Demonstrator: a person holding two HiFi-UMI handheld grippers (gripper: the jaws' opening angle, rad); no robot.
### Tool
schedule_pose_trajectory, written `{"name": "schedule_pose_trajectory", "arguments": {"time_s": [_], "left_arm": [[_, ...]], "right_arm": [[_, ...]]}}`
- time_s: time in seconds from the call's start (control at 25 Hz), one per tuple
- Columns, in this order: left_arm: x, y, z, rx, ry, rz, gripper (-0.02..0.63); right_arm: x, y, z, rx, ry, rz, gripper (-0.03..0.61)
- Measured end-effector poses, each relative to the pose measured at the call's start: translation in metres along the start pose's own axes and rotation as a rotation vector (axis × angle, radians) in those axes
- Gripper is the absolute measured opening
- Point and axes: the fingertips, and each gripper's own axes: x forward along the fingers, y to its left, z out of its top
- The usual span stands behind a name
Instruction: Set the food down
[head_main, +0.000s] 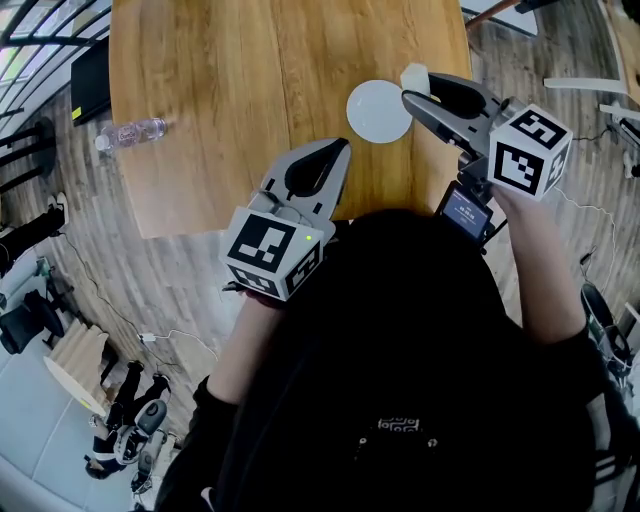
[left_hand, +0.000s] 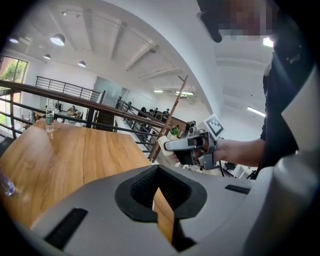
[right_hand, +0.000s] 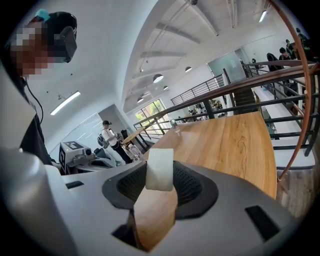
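A pale, whitish block of food (head_main: 414, 76) is pinched between the jaws of my right gripper (head_main: 412, 88), which hangs just past the right rim of a round white plate (head_main: 378, 112) on the wooden table (head_main: 220, 90). The right gripper view shows the block (right_hand: 159, 169) upright between the ribbed pads, above the tabletop. My left gripper (head_main: 343, 147) hovers over the table's near edge, just left of the plate. Its jaws meet at the tips with nothing between them. In the left gripper view the right gripper (left_hand: 167, 146) and its block (left_hand: 162, 144) appear off to the right.
A clear plastic water bottle (head_main: 130, 133) lies on the table's left side. A black object (head_main: 90, 80) sits beyond the left edge. Railings (right_hand: 280, 80) run behind the table's far side. A person with a backpack (right_hand: 107, 137) stands in the distance.
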Motion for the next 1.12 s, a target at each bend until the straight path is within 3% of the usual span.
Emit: {"name": "schedule_pose_trajectory", "arguments": {"time_s": [1.12], "left_arm": [[-0.005,0.002,-0.020,-0.107,-0.021,0.078,-0.002]], "right_arm": [[0.036,-0.042,-0.053,0.022,0.157,-0.003,0.175]]}}
